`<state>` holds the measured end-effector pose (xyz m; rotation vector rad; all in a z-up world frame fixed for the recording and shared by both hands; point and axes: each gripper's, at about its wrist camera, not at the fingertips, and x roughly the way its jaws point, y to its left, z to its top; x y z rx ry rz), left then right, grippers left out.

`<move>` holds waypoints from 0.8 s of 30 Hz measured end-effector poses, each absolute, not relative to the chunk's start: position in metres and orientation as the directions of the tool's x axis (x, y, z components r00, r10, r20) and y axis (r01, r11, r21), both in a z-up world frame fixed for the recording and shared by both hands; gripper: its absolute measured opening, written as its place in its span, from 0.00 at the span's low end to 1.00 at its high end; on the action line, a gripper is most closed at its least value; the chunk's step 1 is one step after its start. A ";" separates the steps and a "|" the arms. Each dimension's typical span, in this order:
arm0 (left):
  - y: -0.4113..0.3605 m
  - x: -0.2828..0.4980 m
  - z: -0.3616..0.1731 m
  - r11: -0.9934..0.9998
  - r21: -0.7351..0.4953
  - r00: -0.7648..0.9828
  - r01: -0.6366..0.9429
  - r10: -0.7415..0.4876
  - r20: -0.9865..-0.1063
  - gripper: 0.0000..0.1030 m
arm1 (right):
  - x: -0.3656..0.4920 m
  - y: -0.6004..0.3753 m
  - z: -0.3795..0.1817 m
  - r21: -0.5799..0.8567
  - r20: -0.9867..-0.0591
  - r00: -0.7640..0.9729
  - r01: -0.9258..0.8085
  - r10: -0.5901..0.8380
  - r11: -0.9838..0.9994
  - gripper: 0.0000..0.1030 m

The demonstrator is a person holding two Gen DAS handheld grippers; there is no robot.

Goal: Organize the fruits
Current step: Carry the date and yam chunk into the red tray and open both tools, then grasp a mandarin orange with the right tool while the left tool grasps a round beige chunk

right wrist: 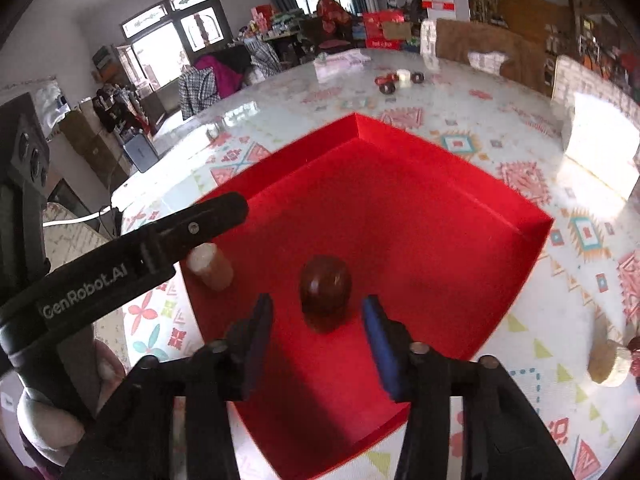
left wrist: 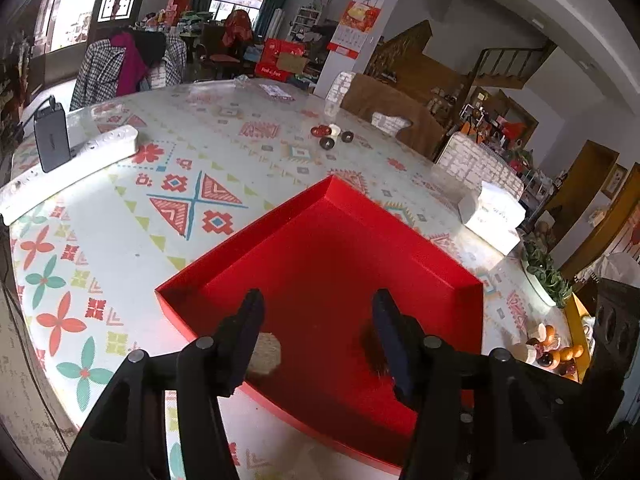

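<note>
Two fruits (right wrist: pixel 326 294) lie apart in the box (right wrist: pixel 500 200).

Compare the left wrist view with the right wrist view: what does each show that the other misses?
Only the left wrist view shows the white power strip and the fruit pile at the table's right edge. Only the right wrist view shows the dark brown fruit whole, standing in the box beyond the open right hand-held gripper, plus the left hand-held gripper's arm from outside. Both show the red box, the tan piece and the far small pieces.
</note>
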<state>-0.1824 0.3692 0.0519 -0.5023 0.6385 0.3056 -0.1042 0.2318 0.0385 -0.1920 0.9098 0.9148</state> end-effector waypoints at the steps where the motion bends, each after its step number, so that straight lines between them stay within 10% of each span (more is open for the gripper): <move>1: 0.367 -0.184 0.055 0.839 -0.350 0.768 -0.418 0.120 -0.629 0.55 | -0.106 0.228 0.041 0.215 -0.743 0.288 -0.752 0.604 0.623 0.52; 24: 0.210 -0.135 0.069 0.943 -0.317 0.755 -0.097 -0.138 -0.641 0.63 | -0.072 -0.118 0.058 0.241 -0.704 0.639 -0.196 0.311 0.950 0.52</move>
